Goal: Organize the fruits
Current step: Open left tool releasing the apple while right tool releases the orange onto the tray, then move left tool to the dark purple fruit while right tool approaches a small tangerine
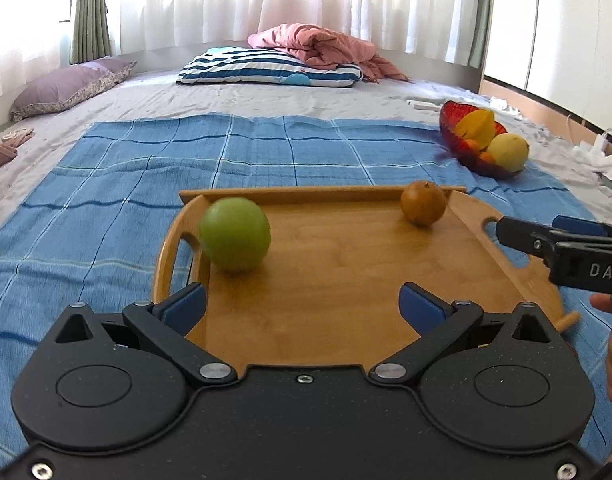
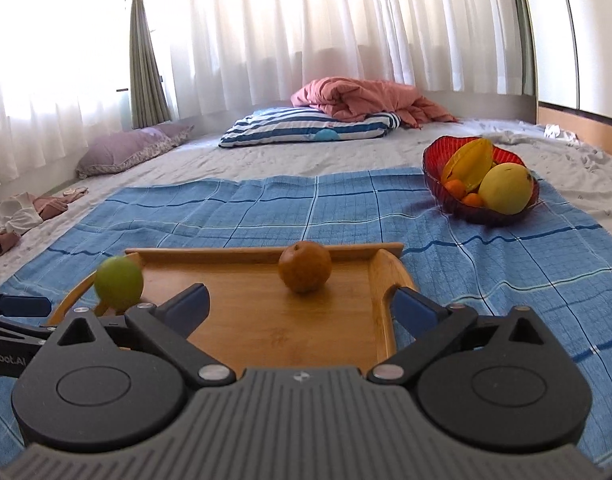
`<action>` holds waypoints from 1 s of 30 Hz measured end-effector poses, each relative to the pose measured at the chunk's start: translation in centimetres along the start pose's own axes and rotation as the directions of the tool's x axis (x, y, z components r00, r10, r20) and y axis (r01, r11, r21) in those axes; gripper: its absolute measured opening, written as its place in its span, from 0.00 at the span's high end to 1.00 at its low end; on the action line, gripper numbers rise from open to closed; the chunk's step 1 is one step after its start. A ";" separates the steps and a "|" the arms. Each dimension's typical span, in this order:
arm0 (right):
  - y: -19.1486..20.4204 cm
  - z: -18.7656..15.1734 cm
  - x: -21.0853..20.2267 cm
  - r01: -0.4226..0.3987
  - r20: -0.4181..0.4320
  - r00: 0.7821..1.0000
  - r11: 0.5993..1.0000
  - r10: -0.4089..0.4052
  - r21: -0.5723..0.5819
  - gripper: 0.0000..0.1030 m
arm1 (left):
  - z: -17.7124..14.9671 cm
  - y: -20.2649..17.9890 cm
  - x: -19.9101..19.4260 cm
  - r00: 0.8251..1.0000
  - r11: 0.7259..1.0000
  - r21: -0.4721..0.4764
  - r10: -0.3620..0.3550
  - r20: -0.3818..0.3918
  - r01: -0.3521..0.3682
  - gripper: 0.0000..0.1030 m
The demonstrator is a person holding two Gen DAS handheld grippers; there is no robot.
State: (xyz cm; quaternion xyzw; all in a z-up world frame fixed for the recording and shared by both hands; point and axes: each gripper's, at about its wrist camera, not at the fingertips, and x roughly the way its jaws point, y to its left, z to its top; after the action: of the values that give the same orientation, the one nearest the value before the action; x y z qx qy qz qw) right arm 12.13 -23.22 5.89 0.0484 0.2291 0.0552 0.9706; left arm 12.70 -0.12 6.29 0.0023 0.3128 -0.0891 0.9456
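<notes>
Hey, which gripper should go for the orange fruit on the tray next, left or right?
Right. In the right wrist view the orange fruit sits almost straight ahead of the open right gripper. From the left gripper it lies off toward the wooden tray's far right corner, while the green apple is nearer.

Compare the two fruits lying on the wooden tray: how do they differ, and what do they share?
The green apple is pale green and larger; the orange fruit is brownish-orange and smaller. The apple sits by the tray's left handle, the orange fruit at its far right corner. Both are round and ungripped.
</notes>
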 end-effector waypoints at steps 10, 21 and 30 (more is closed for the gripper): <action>1.6 -3.2 -3.0 0.032 0.062 0.998 0.999 -0.030 -0.034 0.00 | -3.1 0.3 -2.3 1.000 1.000 -0.010 -0.023 -0.003 0.023 0.00; 2.4 -5.7 -5.2 0.038 0.105 0.994 0.999 -0.034 -0.037 0.00 | -4.8 0.2 -3.3 1.000 1.000 -0.013 -0.016 -0.003 0.016 0.00; 2.6 -7.4 -6.0 0.052 0.104 0.993 0.998 -0.049 -0.026 0.00 | -5.9 0.1 -4.1 1.000 1.000 -0.012 0.002 0.010 -0.002 0.00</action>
State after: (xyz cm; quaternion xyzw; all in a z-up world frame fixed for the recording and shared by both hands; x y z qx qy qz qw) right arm 3.24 -20.87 2.20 0.0313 0.1790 0.0314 0.9828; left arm 6.01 1.05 3.96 -0.0033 0.3084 -0.0863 0.9473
